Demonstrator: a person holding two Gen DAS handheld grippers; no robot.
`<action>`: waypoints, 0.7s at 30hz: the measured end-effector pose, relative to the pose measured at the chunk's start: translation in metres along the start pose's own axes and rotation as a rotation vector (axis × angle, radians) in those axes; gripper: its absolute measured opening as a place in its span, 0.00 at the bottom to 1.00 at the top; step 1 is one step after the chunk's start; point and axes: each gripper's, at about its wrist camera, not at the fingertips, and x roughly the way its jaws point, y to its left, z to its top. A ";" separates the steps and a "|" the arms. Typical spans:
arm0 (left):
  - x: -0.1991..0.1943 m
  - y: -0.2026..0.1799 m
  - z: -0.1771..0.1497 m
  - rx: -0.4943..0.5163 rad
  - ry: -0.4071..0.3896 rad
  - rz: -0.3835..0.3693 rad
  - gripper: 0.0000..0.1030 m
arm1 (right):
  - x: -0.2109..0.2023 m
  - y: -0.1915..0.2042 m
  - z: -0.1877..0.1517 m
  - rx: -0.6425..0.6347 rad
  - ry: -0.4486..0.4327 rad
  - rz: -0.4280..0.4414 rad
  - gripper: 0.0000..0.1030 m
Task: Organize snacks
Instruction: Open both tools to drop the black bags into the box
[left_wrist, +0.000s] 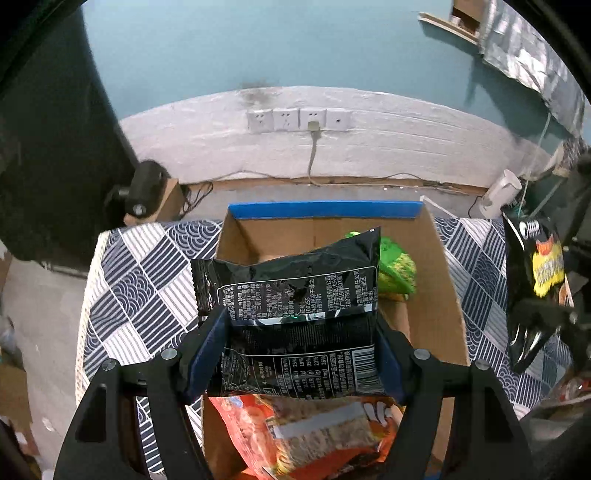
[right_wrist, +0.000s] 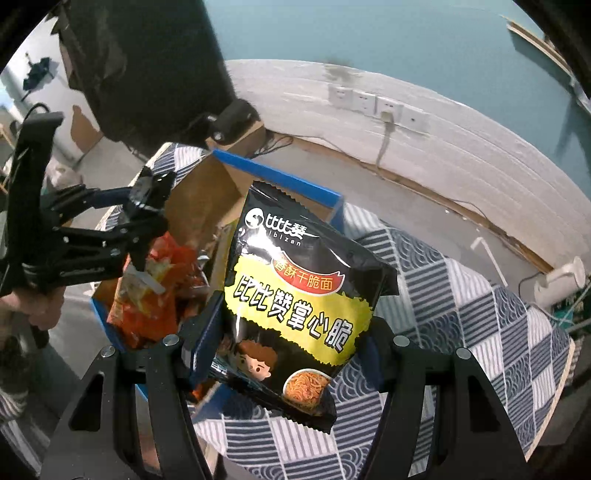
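Observation:
My left gripper (left_wrist: 299, 354) is shut on a black snack bag (left_wrist: 295, 295), back side up, held above an open cardboard box (left_wrist: 447, 288) with a blue rim. An orange snack bag (left_wrist: 306, 435) and a green bag (left_wrist: 399, 269) lie inside the box. My right gripper (right_wrist: 291, 347) is shut on a second black and yellow noodle snack bag (right_wrist: 303, 295), held above the patterned cloth just right of the box (right_wrist: 207, 192). The left gripper (right_wrist: 147, 206) shows at the left of the right wrist view over the orange bag (right_wrist: 147, 295). The right-hand bag shows at the right edge of the left wrist view (left_wrist: 535, 266).
The box stands on a table covered in a blue and white patterned cloth (left_wrist: 147, 280). A white wall with sockets (left_wrist: 299, 120) and a plugged cable lies beyond. A dark cabinet (left_wrist: 48, 147) stands at the left. A white device (right_wrist: 561, 280) sits at the table's far right.

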 end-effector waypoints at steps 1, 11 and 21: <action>0.002 0.004 0.000 -0.011 0.002 -0.003 0.73 | 0.003 0.003 0.002 -0.007 0.003 0.003 0.63; 0.005 0.018 -0.005 -0.042 0.018 -0.015 0.73 | 0.032 0.034 0.024 -0.049 0.038 0.034 0.63; 0.007 0.028 -0.009 -0.071 0.044 -0.016 0.77 | 0.029 0.039 0.029 -0.037 0.012 0.007 0.74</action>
